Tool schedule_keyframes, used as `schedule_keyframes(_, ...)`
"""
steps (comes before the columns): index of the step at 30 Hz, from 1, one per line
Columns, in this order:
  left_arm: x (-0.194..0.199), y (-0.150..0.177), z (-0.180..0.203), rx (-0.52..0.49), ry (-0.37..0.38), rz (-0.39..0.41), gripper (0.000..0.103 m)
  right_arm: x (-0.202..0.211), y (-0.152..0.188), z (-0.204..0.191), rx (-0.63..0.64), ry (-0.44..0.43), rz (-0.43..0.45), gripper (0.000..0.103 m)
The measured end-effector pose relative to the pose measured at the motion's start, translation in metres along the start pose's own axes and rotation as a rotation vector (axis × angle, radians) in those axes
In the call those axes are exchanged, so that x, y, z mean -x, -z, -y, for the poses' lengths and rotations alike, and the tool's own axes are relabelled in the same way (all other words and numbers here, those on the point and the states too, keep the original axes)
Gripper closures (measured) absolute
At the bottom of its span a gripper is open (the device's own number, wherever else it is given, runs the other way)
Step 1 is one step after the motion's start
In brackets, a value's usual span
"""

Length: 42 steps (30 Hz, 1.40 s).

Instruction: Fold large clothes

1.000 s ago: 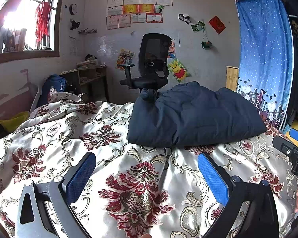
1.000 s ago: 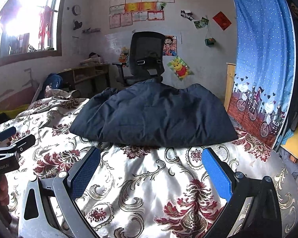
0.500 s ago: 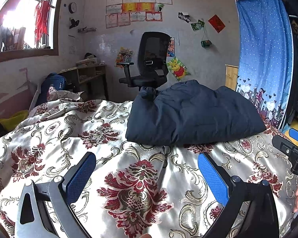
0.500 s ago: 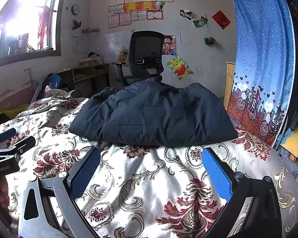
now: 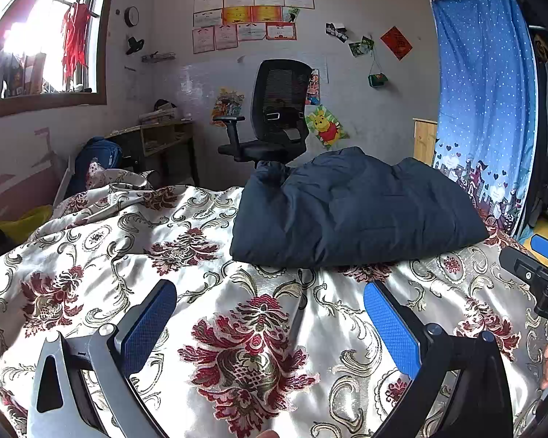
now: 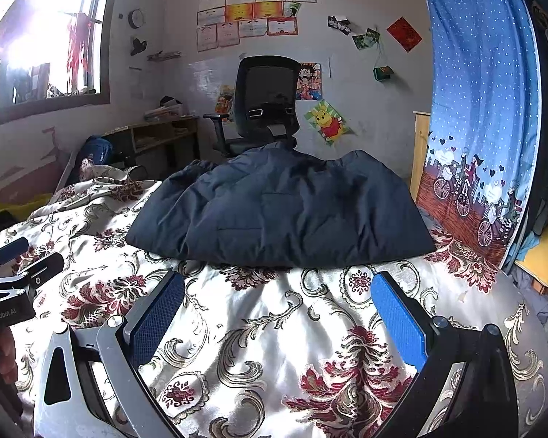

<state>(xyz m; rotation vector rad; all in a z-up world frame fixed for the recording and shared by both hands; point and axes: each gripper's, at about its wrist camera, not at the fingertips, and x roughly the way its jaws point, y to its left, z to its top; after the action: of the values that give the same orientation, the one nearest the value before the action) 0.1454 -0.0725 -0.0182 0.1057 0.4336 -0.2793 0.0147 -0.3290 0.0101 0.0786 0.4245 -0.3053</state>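
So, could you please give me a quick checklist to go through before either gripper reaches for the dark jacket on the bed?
1. Left gripper open and holding nothing: ok.
2. Right gripper open and holding nothing: ok.
3. Dark jacket lies on the floral bedspread, ahead of both jaws and untouched: ok.
4. Bedspread between jaws and jacket's near edge free of other items: ok.
5. Jacket already compact or needing another fold: cannot tell; it lies bunched, with its far side hidden.
6. The two grippers apart from each other: ok; each shows at the other view's edge.
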Motion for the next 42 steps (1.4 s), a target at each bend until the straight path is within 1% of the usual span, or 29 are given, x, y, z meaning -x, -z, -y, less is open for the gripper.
schedule_keyframes(42, -0.0002, 0.0047, -0.0011, -0.024, 0.0, 0.0, 0.0, -0.0006, 0.0006, 0.001, -0.006, 0.001, -0.008, 0.003)
